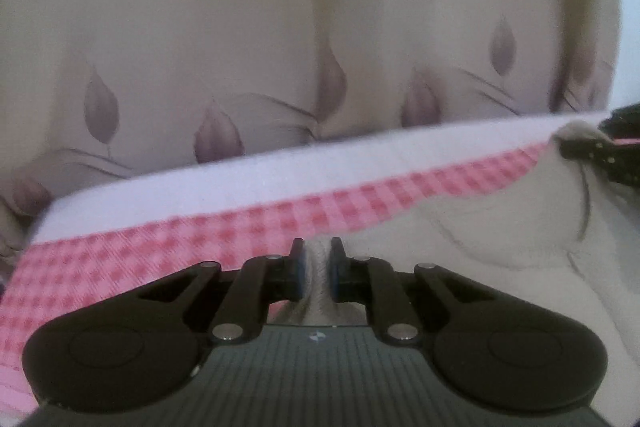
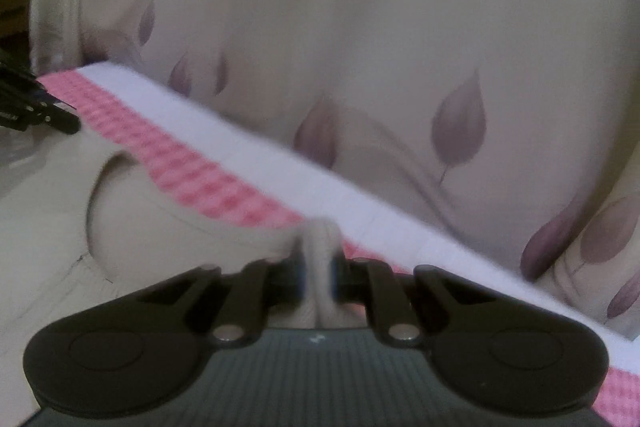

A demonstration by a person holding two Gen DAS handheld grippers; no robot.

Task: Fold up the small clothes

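A small cream-white garment of soft knit fabric is spread over a pink-and-white gingham cloth with a plain white border, and it is pinched at two places. A bunched ridge of its edge is clamped between the blue-padded fingers of the left gripper, whose jaws are pressed together on the fabric; the rest of the garment is seen extending to the right of that tool. In the right wrist view, another fold of the same garment is gripped by the right gripper, its jaws likewise pressed onto the cloth, with the garment stretching away to the left of it and a curved seam visible there.

The gingham cloth is seen just ahead of both tools, its white border running diagonally across each view. Beyond the border, a beige sheet printed with mauve leaves is spread out. The opposite gripper is partly shown at the far edge of each view, at the garment's other end.
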